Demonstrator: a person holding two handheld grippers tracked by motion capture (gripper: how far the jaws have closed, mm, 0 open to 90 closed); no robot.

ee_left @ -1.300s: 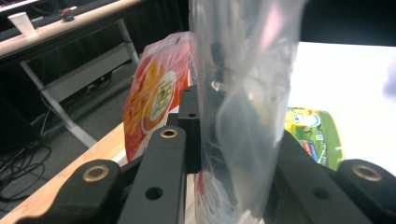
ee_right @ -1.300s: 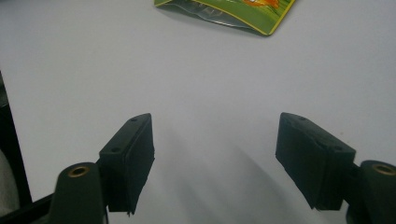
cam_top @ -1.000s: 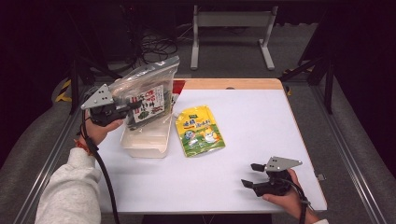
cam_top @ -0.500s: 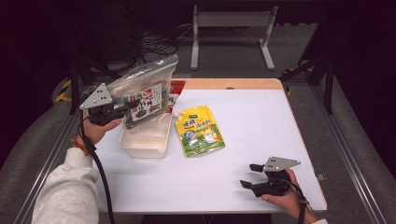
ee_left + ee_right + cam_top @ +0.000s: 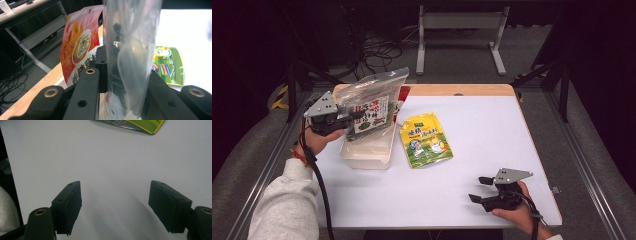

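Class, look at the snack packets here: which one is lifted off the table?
The clear seaweed packet, clamped in the left gripper above the plastic container; the yellow-green packet lies flat.

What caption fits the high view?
Left gripper holds a clear plastic snack bag above a translucent plastic tub; right gripper open.

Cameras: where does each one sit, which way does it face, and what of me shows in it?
High view: above the near table edge, looking forward and down; forearms, both hands, left gripper, right gripper.
Left gripper view: along its jaws, shut on the clear packet.
Right gripper view: along open jaws at the white table.
Shared by all: green packet.
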